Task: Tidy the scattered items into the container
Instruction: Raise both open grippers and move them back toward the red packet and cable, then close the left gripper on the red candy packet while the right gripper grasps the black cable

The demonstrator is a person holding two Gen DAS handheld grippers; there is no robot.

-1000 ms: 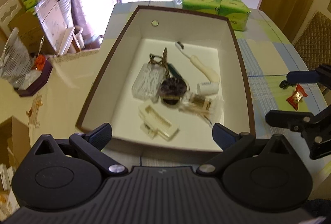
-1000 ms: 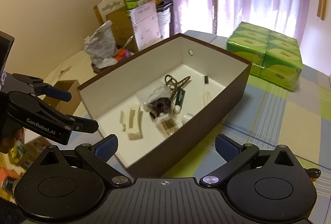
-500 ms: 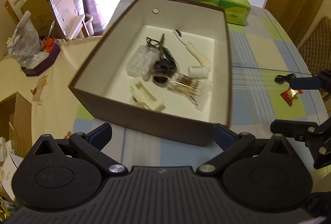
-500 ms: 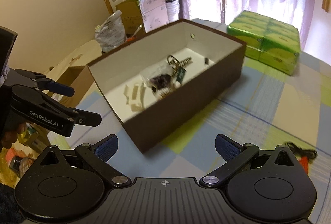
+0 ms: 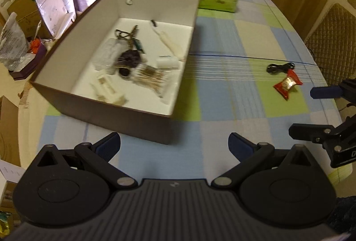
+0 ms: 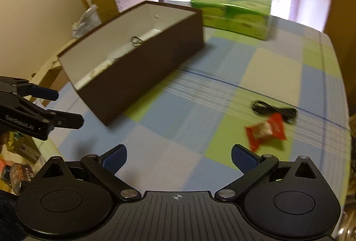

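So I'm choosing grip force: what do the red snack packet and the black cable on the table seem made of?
The small red snack packet looks like thin glossy plastic film or foil: crinkled, with shiny highlights. The coiled black cable appears to be rubbery plastic sheathing, dull and limp. Blur leaves both uncertain.

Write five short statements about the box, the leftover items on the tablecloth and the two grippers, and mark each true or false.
1. The red wrapper lies inside the brown box. False: it lies on the tablecloth.
2. A black cable lies beside the wrapper. True.
3. The right gripper holds the wrapper. False: it is open and empty.
4. The left gripper is open. True.
5. The box is empty. False: keys and other items lie inside.
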